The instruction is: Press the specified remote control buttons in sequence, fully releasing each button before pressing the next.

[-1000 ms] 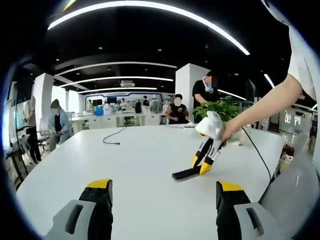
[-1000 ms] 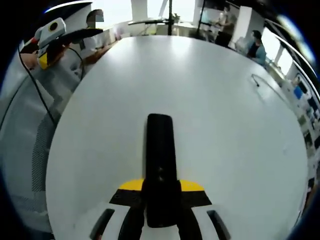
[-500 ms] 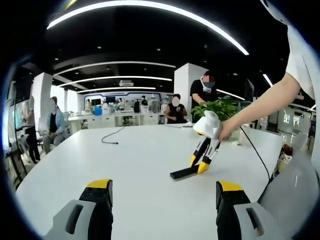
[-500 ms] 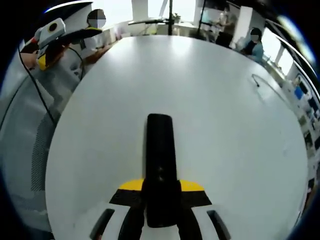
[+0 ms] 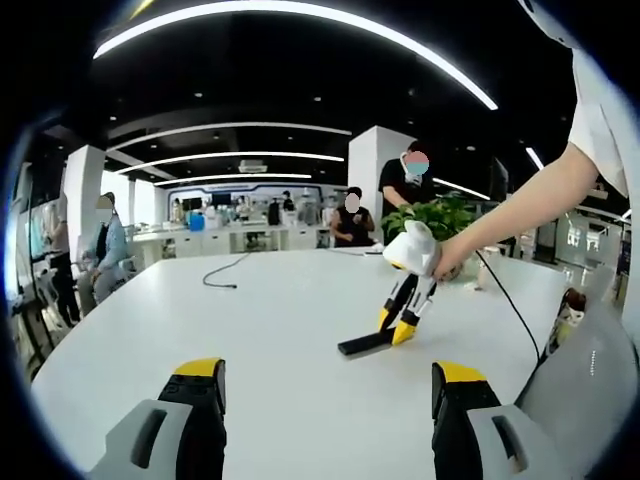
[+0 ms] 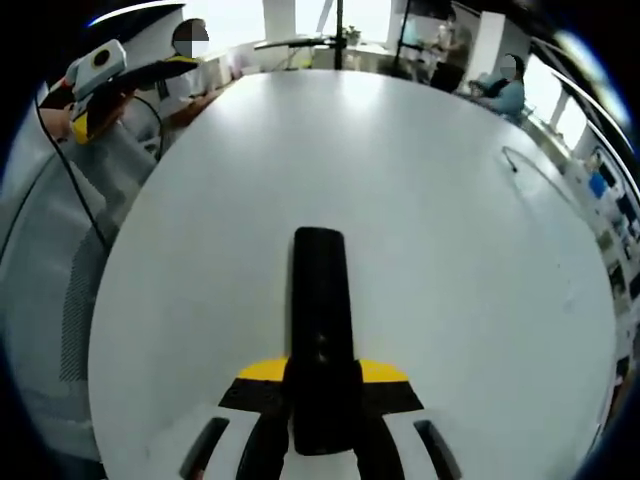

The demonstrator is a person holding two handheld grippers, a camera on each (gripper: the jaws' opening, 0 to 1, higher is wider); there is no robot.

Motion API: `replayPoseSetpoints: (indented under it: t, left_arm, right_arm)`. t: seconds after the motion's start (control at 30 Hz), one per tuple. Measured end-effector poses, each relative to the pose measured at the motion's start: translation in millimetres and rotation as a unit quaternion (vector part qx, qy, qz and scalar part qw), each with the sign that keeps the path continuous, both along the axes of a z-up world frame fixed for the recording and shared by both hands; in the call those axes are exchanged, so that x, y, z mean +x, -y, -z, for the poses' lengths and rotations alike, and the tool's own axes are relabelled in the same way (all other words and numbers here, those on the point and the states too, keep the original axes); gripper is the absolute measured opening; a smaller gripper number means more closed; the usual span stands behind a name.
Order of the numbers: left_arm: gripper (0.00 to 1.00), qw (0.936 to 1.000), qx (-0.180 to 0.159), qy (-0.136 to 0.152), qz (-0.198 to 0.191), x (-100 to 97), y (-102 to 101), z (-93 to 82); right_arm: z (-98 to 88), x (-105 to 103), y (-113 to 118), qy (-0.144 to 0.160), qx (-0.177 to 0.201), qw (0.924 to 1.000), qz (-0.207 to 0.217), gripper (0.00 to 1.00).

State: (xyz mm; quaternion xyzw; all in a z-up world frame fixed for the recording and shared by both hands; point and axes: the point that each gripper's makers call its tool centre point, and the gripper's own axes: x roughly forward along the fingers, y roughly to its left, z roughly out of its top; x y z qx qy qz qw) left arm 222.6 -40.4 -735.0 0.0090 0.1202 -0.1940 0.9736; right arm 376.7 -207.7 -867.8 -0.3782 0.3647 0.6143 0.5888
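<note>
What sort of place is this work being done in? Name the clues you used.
Probably an open-plan office or lab: a large white table, curved ceiling light strips, seated people at desks behind, and a potted plant. The right tool holds a black remote.

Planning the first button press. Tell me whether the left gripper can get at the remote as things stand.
Probably yes. The left gripper is open and holds nothing, and bare table lies between it and the remote, which the right gripper pins at one end.
</note>
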Motion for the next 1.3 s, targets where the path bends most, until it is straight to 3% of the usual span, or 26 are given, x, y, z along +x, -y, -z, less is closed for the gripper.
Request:
replayPoseSetpoints:
  t: [1.3]
  left_arm:
    - [0.87,1.0,0.001,-0.002,-0.003,0.3,-1,1.6]
  right_arm:
    - [0.7,24,-4,-0.002,-0.014,0.9999,-0.003,0.21]
